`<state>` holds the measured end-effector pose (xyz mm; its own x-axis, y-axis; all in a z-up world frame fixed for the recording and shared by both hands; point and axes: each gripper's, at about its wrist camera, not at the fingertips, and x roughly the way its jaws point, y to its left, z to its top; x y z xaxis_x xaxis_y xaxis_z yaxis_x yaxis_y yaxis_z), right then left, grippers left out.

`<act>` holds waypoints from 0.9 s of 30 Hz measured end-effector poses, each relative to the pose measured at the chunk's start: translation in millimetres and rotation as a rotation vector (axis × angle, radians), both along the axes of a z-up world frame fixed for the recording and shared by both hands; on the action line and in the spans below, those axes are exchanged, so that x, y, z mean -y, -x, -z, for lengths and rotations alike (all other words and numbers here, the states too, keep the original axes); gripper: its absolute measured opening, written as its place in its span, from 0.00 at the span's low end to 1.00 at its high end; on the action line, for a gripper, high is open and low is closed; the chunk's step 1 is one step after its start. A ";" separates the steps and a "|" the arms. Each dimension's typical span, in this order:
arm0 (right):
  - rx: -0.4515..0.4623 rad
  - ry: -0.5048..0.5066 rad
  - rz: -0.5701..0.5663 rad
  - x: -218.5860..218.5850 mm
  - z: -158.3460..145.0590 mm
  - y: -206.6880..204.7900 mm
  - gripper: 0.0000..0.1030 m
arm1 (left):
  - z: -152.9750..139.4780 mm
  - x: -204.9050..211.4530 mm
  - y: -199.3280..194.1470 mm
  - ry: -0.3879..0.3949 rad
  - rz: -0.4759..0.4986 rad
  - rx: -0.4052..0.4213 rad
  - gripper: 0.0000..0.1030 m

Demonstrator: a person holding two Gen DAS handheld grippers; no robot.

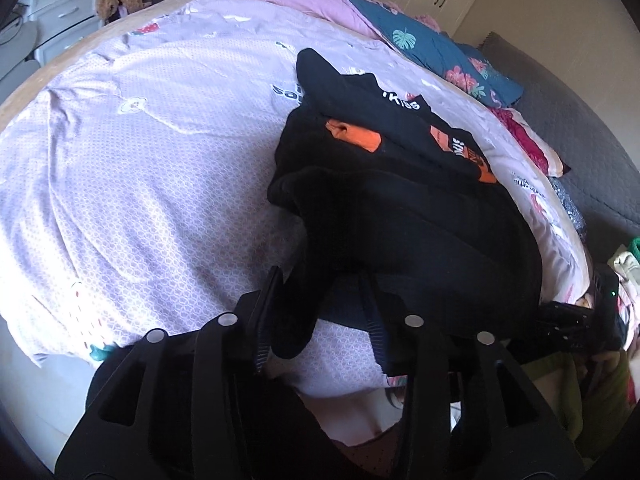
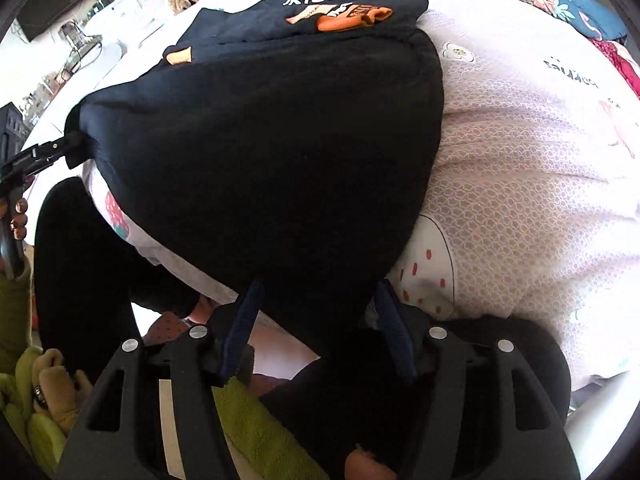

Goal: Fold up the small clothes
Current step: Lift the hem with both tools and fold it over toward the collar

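Soft, light black fleece garment with orange print lies on the lilac patterned bedsheet; left hand-held gripper and right hand-held gripper each pinch near-edge corners, likely droopy.

A black garment lies on the bed, its near edge lifted and stretched taut toward the bed's front edge. Beyond it lies a dark piece with white lettering and orange printed patches, rumpled, partly overlapped by the black one.
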<state>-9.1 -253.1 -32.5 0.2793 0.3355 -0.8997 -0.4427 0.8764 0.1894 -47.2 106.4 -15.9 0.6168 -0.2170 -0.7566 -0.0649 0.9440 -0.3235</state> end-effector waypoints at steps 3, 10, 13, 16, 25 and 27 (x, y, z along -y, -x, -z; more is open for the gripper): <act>-0.005 -0.015 -0.006 0.0 4.9 -5.0 0.56 | 4.5 2.5 -2.1 -0.006 0.016 -0.016 0.35; 0.031 -0.089 0.022 14.1 -0.6 -1.0 0.08 | 14.5 6.8 -6.5 -0.066 0.003 -0.039 0.06; 0.079 -0.168 0.017 23.2 -19.1 4.8 0.08 | 8.1 -2.9 -3.1 -0.032 -0.020 -0.013 0.04; 0.155 -0.265 0.022 32.1 -44.6 6.1 0.08 | -7.0 -9.2 2.0 0.035 -0.010 0.031 0.03; 0.356 -0.380 0.100 54.7 -96.5 -6.7 0.08 | -45.6 -11.1 0.6 0.204 0.034 0.132 0.02; 0.389 -0.389 0.127 60.6 -105.0 -12.7 0.07 | -50.6 -10.8 -3.6 0.216 0.032 0.143 0.02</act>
